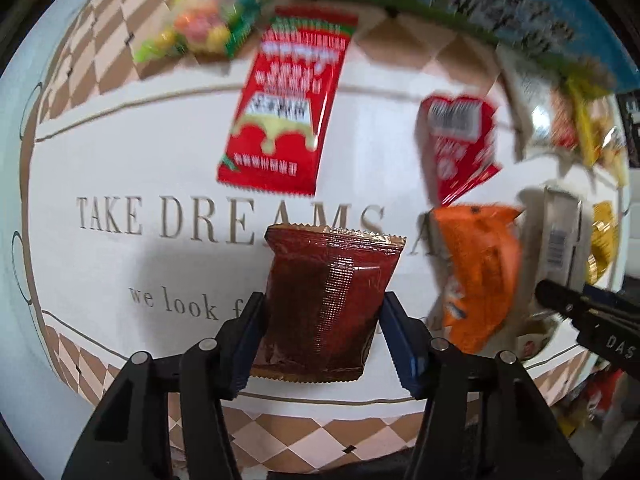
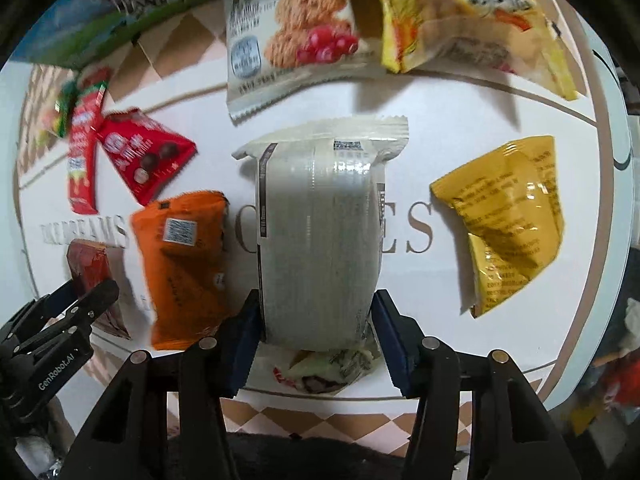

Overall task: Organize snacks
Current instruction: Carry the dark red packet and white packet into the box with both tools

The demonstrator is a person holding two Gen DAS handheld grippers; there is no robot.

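The left gripper [image 1: 320, 336] is closed narrow on the lower half of a dark red foil snack packet [image 1: 330, 300], and the right gripper [image 2: 316, 332] is clamped the same way on a pale grey-white biscuit packet [image 2: 320, 232]; both packets sit over the middle of the printed tabletop [image 1: 120, 152], toward its near edge. Both look light, thin and crinkly, with glossy film and serrated end seals, so I judge them slippery and easily crushed: a hold across the flat belly, as here, seems safer than pinching a seal. The grey packet bulges round, probably stiff stacked biscuits inside. Between the two lies a soft orange packet [image 2: 184, 264]; a creased yellow pouch [image 2: 508, 224] lies toward the right edge. Farther back lie a flat red sachet [image 1: 280, 108], a red chocolate-ball packet [image 2: 140, 152] and a cranberry cookie packet [image 2: 292, 40].
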